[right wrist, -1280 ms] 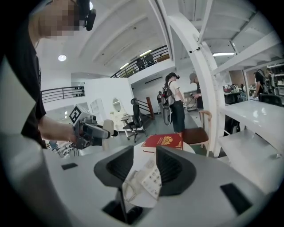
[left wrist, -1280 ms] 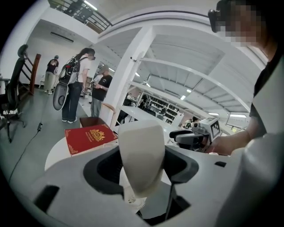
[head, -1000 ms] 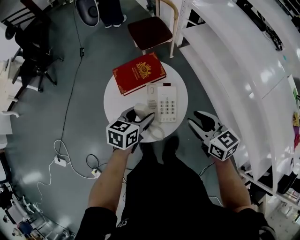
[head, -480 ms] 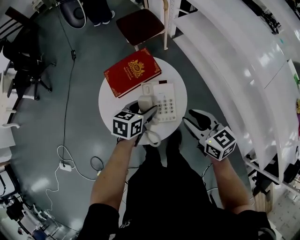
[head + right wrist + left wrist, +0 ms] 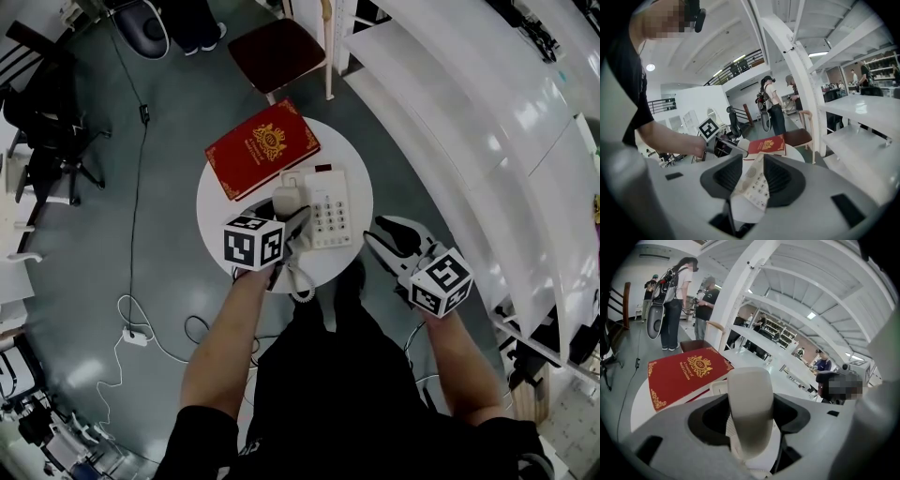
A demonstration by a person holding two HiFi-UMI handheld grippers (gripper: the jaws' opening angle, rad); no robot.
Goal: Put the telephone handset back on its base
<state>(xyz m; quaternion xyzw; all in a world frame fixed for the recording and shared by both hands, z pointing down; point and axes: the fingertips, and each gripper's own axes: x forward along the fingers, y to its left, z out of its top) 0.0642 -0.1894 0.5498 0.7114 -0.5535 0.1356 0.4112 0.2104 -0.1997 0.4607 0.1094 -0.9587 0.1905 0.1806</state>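
Note:
A cream telephone base (image 5: 332, 210) with a keypad sits on a round white table (image 5: 212, 208). The cream handset (image 5: 286, 199) hangs over the base's left side, and my left gripper (image 5: 290, 218) is shut on it. Seen from the left gripper view, the handset (image 5: 751, 392) stands up between the two grey jaws of the gripper (image 5: 750, 418). A coiled cord (image 5: 300, 279) dangles over the table's near edge. My right gripper (image 5: 385, 235) is off the table's right side, open and empty. The right gripper view looks between its spread jaws at the base (image 5: 757, 183).
A red book (image 5: 262, 148) lies on the table's far left, just behind the base. A chair with a dark red seat (image 5: 275, 52) stands beyond the table. White shelving (image 5: 469, 112) runs along the right. Cables (image 5: 141, 323) lie on the floor at the left.
My left gripper has carried the handset forward over the table, from the near edge to the base's left side. The right gripper has hardly moved.

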